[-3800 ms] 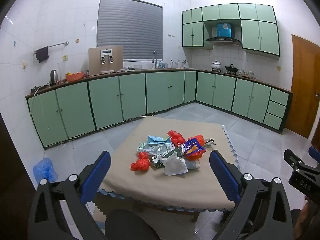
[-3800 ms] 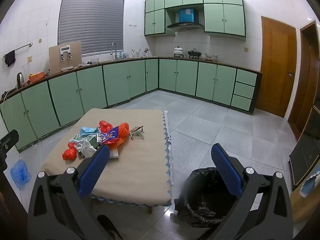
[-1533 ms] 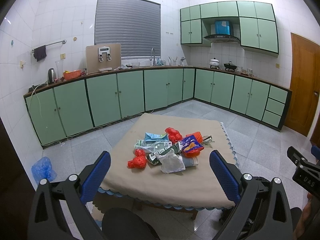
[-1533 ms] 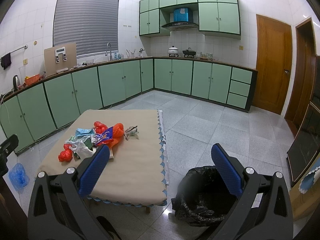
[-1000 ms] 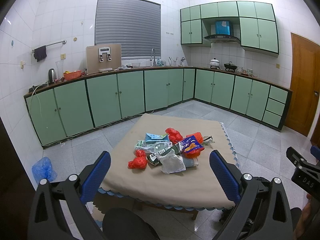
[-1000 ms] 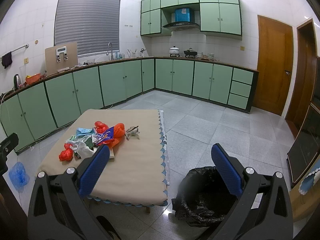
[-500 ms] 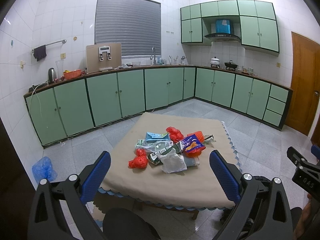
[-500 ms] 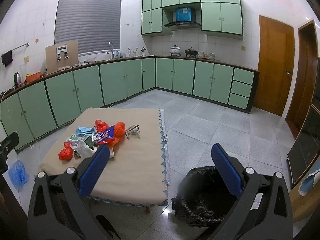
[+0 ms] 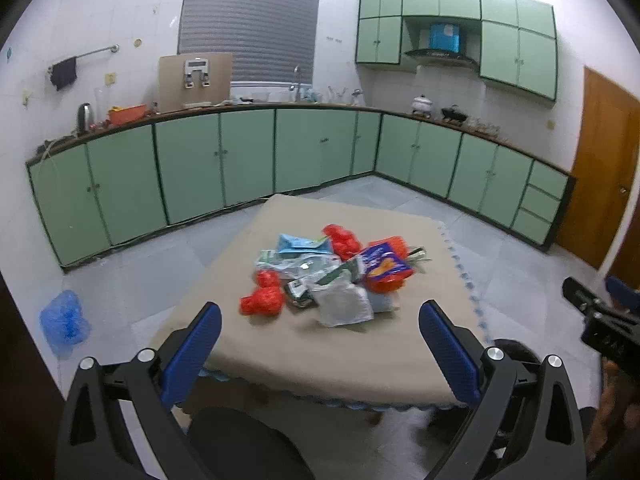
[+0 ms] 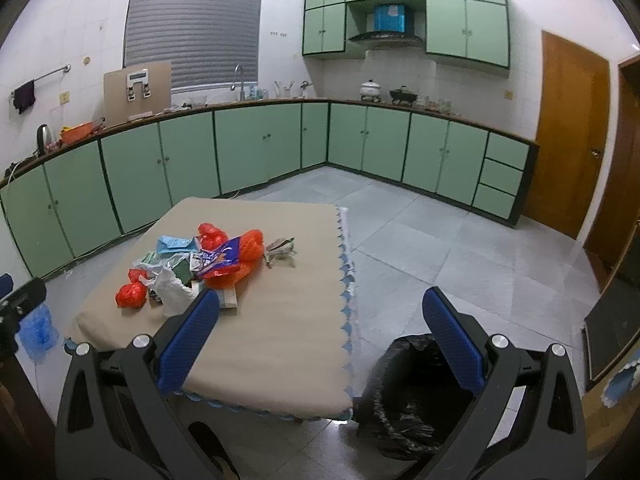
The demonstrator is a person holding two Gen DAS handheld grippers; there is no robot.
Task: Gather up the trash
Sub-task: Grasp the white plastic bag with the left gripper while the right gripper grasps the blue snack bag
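A pile of trash (image 9: pixel 332 272) lies on a low table with a beige cloth (image 9: pixel 340 344): red plastic bags, a blue snack packet, a clear bag, several wrappers. The pile also shows in the right wrist view (image 10: pixel 192 268), with a crumpled wrapper (image 10: pixel 281 251) apart to its right. A black bin bag (image 10: pixel 412 392) stands open on the floor right of the table. My left gripper (image 9: pixel 320 332) is open and empty, short of the table's near edge. My right gripper (image 10: pixel 320 324) is open and empty, above the table's near right corner and the bag.
Green cabinets (image 9: pixel 248 160) run along the back and right walls. A blue plastic bag (image 9: pixel 64 324) lies on the floor at left. A wooden door (image 10: pixel 572 136) is at right. Grey tile floor (image 10: pixel 440 240) surrounds the table.
Both grippers have moved slightly closer to the table and tilted down a little. Nothing was picked up; the pile has not moved.
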